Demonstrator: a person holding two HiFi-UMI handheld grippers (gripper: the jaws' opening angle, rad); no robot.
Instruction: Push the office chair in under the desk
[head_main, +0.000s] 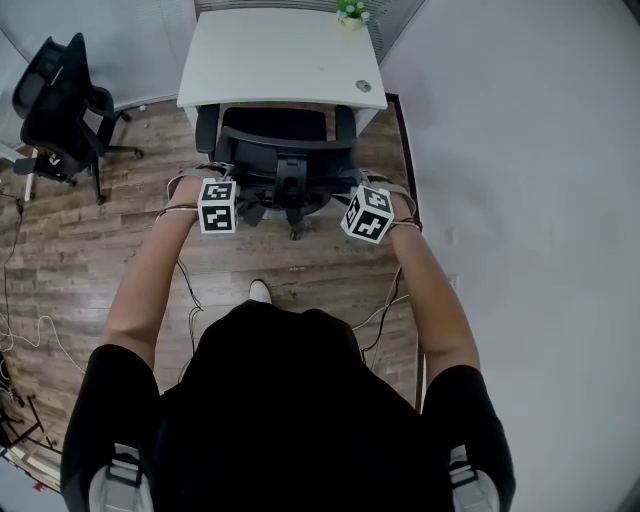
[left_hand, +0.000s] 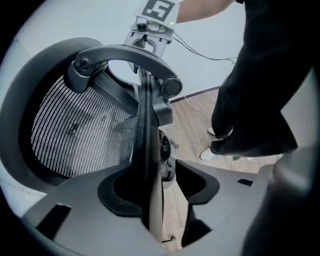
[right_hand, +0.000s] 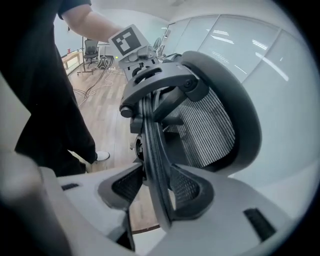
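Observation:
The black mesh office chair (head_main: 285, 160) stands with its seat under the white desk (head_main: 280, 60) and its backrest toward me. My left gripper (head_main: 230, 185) is at the left of the backrest's top, my right gripper (head_main: 353, 192) at the right. In the left gripper view the backrest's thin rim (left_hand: 148, 150) runs between the jaws of the left gripper (left_hand: 160, 175), close to the left pad, with floor showing in the gap on the right. In the right gripper view the rim (right_hand: 152, 145) passes between the jaws of the right gripper (right_hand: 160, 182), with a gap on the left.
A second black chair (head_main: 60, 105) stands at the far left on the wood floor. Cables (head_main: 40, 330) trail across the floor at the left. A small potted plant (head_main: 350, 12) sits at the desk's far edge. A pale wall (head_main: 520, 150) borders the desk's right side.

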